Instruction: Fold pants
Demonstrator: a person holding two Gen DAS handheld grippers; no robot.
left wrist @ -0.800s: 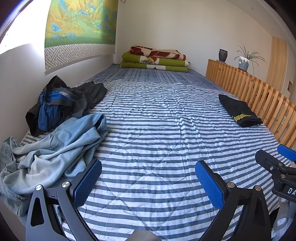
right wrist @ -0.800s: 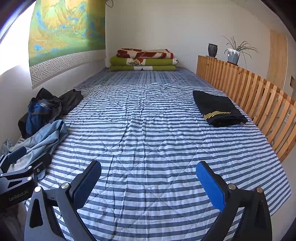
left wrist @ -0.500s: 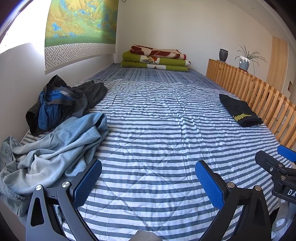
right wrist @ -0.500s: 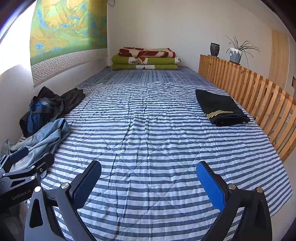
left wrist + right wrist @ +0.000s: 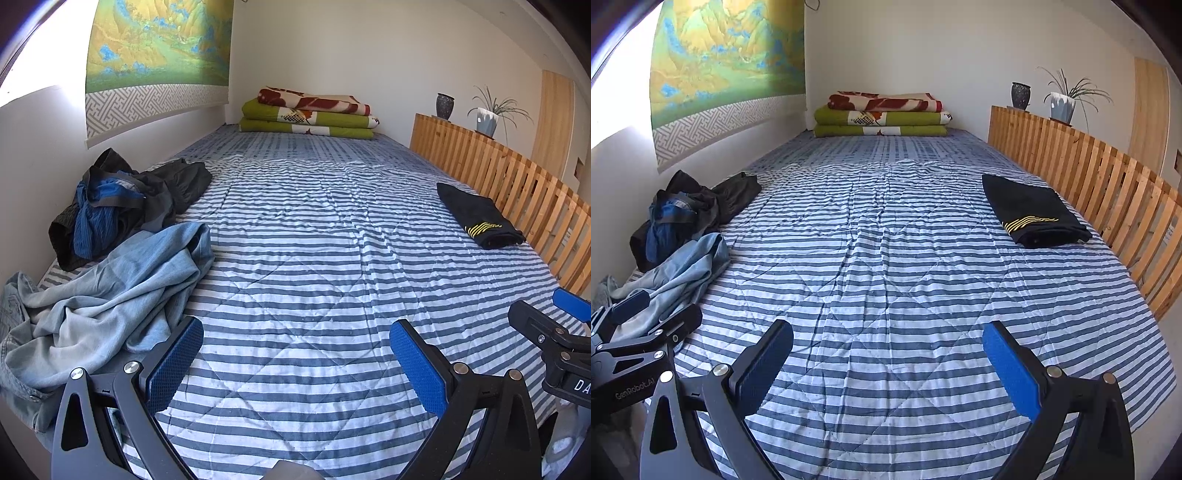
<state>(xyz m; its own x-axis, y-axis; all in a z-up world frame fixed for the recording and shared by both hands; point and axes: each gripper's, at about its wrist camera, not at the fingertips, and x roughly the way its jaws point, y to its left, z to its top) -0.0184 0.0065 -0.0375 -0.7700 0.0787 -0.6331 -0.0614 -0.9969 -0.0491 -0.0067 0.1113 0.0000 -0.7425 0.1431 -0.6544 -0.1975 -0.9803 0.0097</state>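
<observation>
my left gripper (image 5: 295, 363) and right gripper (image 5: 888, 360) hang over the striped quilt (image 5: 314, 258), both spread wide with nothing between the pads. just left of my left gripper lie crumpled light jeans (image 5: 110, 291), past them a dark heap (image 5: 122, 206). folded black pants (image 5: 1032, 212) sit near the slatted rail (image 5: 1100, 188). blankets (image 5: 308, 114) are stacked at the far wall.

The light blue pants (image 5: 110, 295) run off the left picture edge beside the bed (image 5: 314, 258), and the dark clothes pile (image 5: 122, 203) hides its own layers.
</observation>
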